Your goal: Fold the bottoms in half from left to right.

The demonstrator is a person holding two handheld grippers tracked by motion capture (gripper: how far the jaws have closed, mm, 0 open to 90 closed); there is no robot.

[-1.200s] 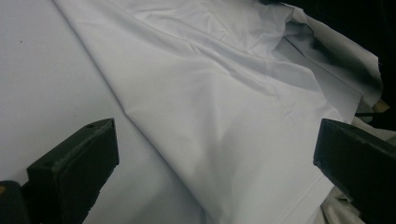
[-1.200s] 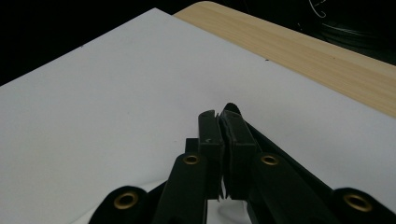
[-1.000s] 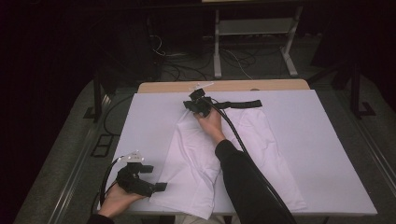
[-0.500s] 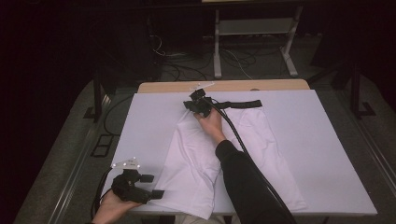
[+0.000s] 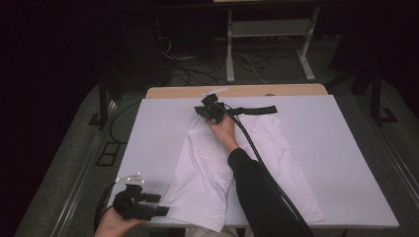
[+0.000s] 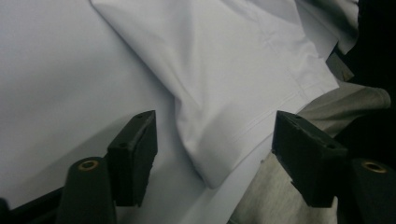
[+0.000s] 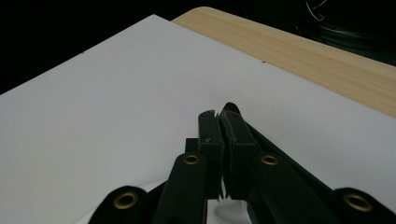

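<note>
A white garment [image 5: 212,168] lies spread on the white table cover [image 5: 346,163], with a black band [image 5: 257,109] at its far end. My right gripper [image 5: 205,111] rests at the garment's far left corner. In the right gripper view [image 7: 223,112] its jaws are pressed together with a thin sliver of white cloth between them. My left gripper [image 5: 159,204] is at the near edge of the table. Its jaws have just been closing, and in the left gripper view [image 6: 212,116] they still stand apart. The garment's near hem corner [image 6: 210,158] lies between them, untouched by the pads.
Beyond the cover, the bare wooden table edge [image 5: 276,90] shows at the far side, also in the right gripper view [image 7: 303,51]. The person's grey-clad lap [image 6: 327,102] is just past the table's near edge. A metal stand and cables [image 5: 267,49] sit on the dark floor behind.
The left gripper has shifted slightly toward the near left corner and its jaws have narrowed. The right gripper and the garment have not moved.
</note>
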